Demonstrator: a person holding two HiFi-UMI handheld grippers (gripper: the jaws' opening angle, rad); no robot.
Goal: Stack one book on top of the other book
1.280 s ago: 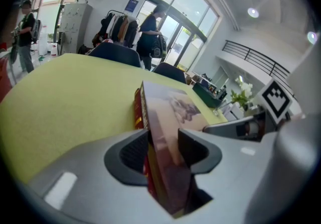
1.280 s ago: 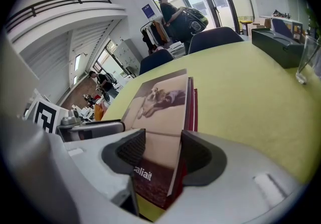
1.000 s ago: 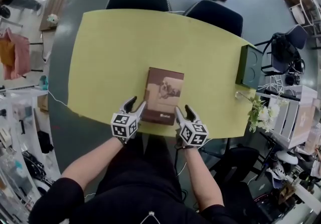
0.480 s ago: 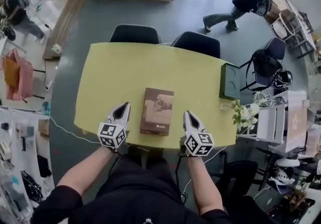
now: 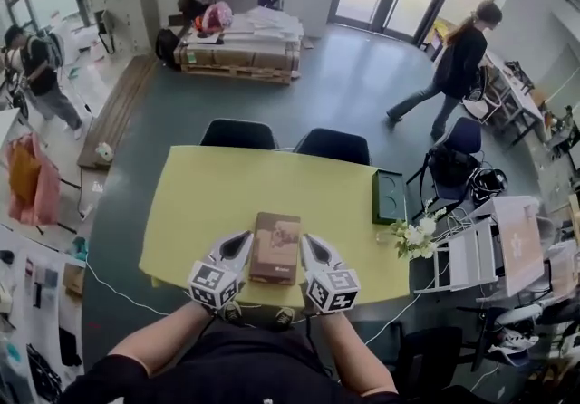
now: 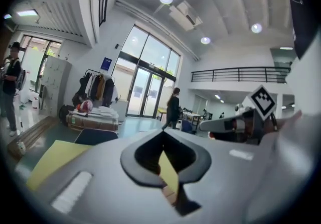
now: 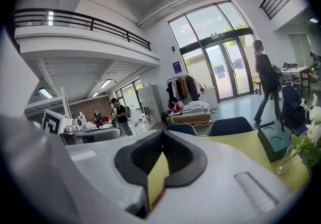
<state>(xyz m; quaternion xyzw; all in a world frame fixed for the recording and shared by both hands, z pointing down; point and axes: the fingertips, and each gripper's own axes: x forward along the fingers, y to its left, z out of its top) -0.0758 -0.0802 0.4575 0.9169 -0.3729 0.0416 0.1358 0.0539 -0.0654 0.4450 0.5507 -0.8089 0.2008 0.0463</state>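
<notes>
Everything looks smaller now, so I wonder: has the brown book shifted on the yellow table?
No. The brown book still lies by the near edge of the yellow table, about midway along.

There is one yellow bench (image 5: 204, 203). On it are one brown book (image 5: 275, 246) that shows and one green box (image 5: 388, 197). There is one bunch of white flowers (image 5: 412, 235). There are two dark chairs, a left chair (image 5: 237, 133) and a right chair (image 5: 333, 145). There are two claws, the left claw (image 5: 243, 239) and the right claw (image 5: 308, 242). Two people are far off, a person near the doors (image 5: 458, 67) and a person at the left (image 5: 41, 76).
</notes>
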